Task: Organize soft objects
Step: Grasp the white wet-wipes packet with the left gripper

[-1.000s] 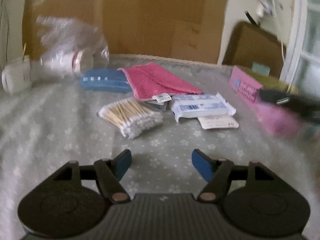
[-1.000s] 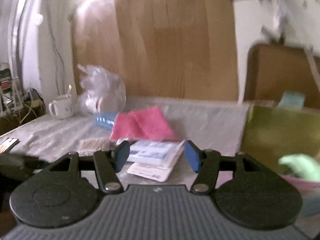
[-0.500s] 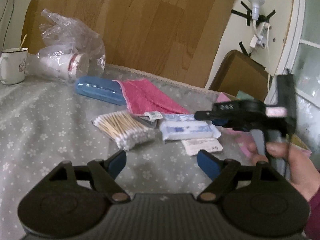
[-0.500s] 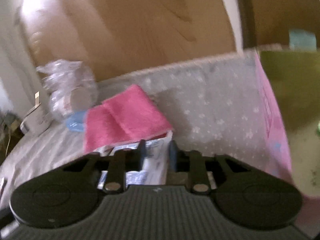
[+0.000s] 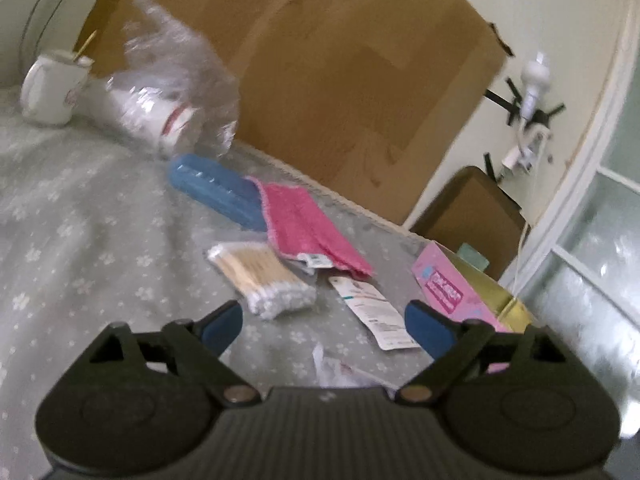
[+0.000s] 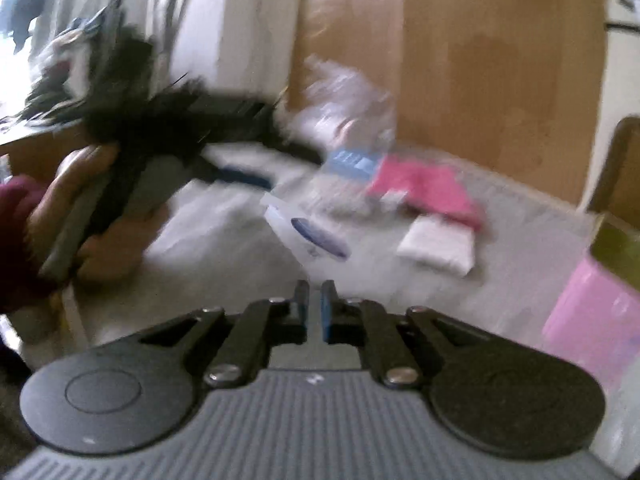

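A pink cloth (image 5: 308, 228) lies on the grey flowered table cover (image 5: 80, 240), beside a bundle of cotton swabs (image 5: 260, 276) and a white paper label (image 5: 376, 316). My left gripper (image 5: 324, 326) is open and empty, held above the cover in front of the swabs. My right gripper (image 6: 314, 312) is shut on a white packet with blue print (image 6: 312, 236), which sticks up from between the fingers. The pink cloth (image 6: 424, 188) and a white pad (image 6: 440, 246) show blurred behind it. The left gripper appears in the right wrist view (image 6: 240, 172), held by a hand.
A pink box (image 5: 460, 296) with a yellow-green inside stands at the right; it also shows in the right wrist view (image 6: 592, 304). A blue plastic case (image 5: 216, 188), a clear bag of paper cups (image 5: 168, 108) and a white mug (image 5: 48, 92) lie at the back left. A cardboard sheet (image 5: 340, 60) leans behind.
My right gripper has shut on the white packet and lifted it off the table; it is gone from its spot by the label. The left gripper has tilted and stayed open.
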Tool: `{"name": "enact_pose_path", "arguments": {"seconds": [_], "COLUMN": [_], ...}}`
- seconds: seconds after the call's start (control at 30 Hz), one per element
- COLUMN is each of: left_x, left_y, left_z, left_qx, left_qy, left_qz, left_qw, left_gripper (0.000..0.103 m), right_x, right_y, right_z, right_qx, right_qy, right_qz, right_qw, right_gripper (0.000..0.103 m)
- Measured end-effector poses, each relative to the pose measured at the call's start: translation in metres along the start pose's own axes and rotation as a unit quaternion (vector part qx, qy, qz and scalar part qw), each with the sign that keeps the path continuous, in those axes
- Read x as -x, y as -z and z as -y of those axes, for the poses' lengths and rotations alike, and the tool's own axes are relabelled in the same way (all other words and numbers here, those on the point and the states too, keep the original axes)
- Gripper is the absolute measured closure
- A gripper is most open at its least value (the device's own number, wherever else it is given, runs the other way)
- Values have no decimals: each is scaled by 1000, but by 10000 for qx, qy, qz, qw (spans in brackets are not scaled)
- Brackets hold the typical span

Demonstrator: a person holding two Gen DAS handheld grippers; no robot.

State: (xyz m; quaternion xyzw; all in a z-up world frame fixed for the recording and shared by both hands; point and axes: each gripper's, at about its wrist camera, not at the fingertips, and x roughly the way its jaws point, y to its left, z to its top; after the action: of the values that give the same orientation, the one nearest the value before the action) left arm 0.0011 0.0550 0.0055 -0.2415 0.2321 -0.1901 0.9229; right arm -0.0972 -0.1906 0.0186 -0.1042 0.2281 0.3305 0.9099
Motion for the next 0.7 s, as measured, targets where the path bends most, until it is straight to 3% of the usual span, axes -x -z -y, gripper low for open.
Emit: {"name": "enact_pose_path", "arguments": {"seconds": [0.03,0.07,0.1,0.17,0.2,0.37,0.47,0.5,0.57,0.7], "left_x": [0,-1,-2,-4,-6,-10,-18,-20,-22,-23], "left_y": [0,-1,-1,0,1,13,17,19,23,33], "left_z": [-1,-1,-1,3,6,28,36,38,45,63], "left_qx": [47,59,40,-66,-159,-739,-852,-862,-943,-1183], "left_qy": [3,-16,-41,-113,-137,-308,-306,-293,-251,-268], "left_qz": [-41,-88,-133,-303,-420,-980,-1332,-1389,-1448,-1522], "left_qw": [10000,9999,9999,9995,9989,9920,9869,9861,9846,9809], "left_gripper": [12,12,13,13,14,16,25,33,39,39], "right_x": [3,5,5,3,4,-13,-33,-39,-43,-35], "right_y": [4,5,5,3,3,-3,-6,-7,-9,-6], "right_z": [0,2,6,13,15,23,21,21,22,27], "right_qx": [-65,-163,-327,-607,-697,-978,-941,-936,-960,-1050], "right_qy": [18,37,43,122,124,46,47,68,15,166], "right_qz": [11,15,-17,-6,-5,-273,-558,-639,-620,-583], "right_qw": [10000,9999,9995,9981,9975,9948,9940,9935,9934,9926], "right_gripper": [93,86,67,39,34,31,29,29,31,39]}}
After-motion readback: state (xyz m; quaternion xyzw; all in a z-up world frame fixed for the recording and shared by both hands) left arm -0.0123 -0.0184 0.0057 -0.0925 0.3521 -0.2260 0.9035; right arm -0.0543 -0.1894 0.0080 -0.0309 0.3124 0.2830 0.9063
